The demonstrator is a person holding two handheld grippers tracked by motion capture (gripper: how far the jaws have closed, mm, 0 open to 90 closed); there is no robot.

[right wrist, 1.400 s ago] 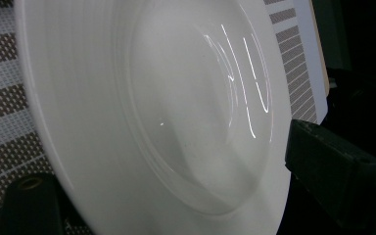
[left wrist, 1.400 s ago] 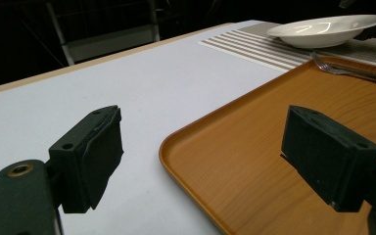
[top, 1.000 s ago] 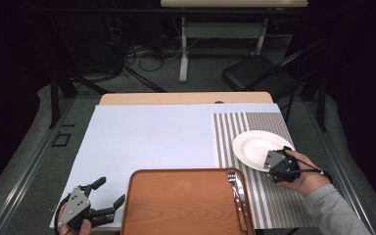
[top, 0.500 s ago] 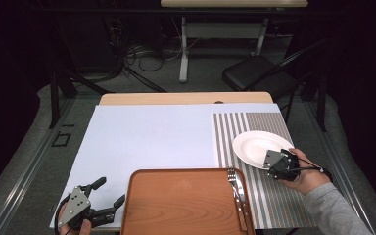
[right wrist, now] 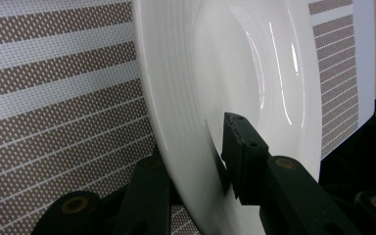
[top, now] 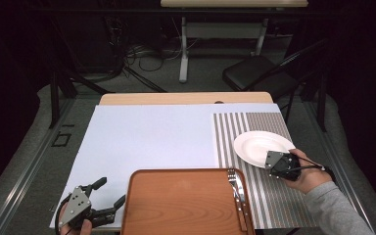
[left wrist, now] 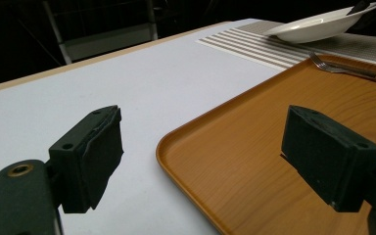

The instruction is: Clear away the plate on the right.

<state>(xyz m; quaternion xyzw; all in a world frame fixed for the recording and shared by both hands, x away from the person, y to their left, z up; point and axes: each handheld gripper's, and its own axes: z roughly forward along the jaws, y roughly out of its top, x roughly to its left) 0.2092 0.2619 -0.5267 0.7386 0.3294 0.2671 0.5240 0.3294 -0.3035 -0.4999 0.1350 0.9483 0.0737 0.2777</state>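
The right hand-held gripper point(right wrist: 210, 161) has just been closing, its jaws straddling the near rim of the white plate point(top: 259, 146) on the striped mat point(top: 247, 125), apparently pinching it for lifting; the left hand-held gripper point(left wrist: 200, 161) waits wide open beside the tray point(top: 176, 200).

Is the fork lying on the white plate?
No, the fork lies on the wooden tray, apart from the plate.

One plate point(top: 259, 144), one tray point(top: 176, 205), one fork point(top: 237, 186), one striped mat point(top: 235, 132), two grippers point(top: 108, 198) point(top: 270, 164).
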